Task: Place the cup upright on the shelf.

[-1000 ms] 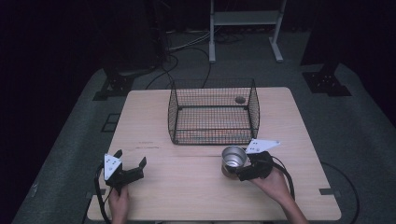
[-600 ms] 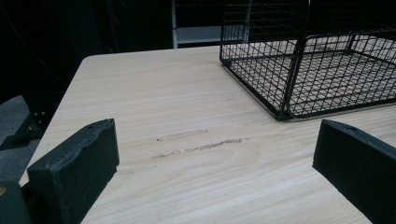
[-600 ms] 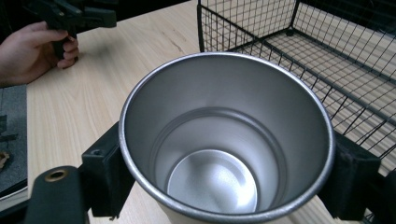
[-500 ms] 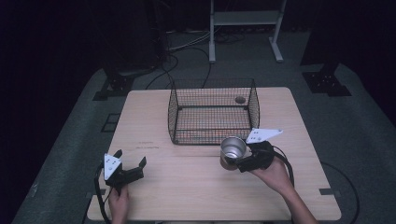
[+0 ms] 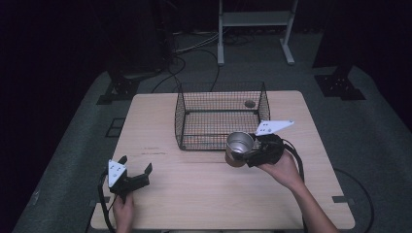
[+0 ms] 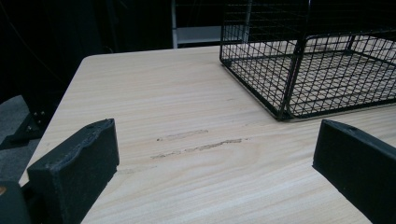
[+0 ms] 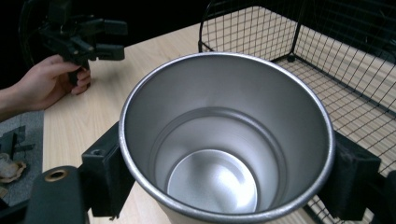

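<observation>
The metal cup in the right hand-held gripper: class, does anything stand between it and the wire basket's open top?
Only the basket's near wall. The metal cup hangs just in front of it, about level with its rim, with nothing else between.

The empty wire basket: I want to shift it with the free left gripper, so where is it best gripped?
Probably the top rim wire of the black wire-mesh basket, on the side wall nearest the left gripper. Come from above: the basket stands open-topped, and its thin rim suits the open jaws.
</observation>
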`<state>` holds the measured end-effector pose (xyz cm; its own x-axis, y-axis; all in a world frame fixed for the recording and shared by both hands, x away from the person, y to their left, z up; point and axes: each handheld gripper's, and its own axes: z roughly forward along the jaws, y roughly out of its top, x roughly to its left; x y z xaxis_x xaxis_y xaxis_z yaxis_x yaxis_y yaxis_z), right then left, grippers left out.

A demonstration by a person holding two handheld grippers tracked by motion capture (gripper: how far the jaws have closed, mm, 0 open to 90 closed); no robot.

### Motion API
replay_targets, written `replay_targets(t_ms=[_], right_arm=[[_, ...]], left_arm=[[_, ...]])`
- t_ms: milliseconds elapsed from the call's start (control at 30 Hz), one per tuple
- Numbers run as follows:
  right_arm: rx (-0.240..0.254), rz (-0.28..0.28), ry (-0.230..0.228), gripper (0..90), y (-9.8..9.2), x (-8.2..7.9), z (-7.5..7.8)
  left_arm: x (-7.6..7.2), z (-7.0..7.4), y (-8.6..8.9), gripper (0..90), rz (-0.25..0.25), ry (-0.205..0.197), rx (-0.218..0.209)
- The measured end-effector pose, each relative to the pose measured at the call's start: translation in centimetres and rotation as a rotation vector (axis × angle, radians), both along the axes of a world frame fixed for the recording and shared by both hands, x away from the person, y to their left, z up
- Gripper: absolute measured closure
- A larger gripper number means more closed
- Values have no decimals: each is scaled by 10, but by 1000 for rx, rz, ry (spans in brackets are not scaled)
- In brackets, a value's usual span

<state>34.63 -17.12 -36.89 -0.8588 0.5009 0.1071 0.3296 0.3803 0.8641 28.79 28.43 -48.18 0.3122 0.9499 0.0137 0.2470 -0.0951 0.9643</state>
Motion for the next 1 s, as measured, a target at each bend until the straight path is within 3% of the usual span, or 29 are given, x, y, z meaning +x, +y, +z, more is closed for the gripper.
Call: replay_targets(t_ms=[1000], right_arm=[[-42,18,-25,179,29,46,45]], left_arm=[[0,0,1,0,-4,-1,-7]])
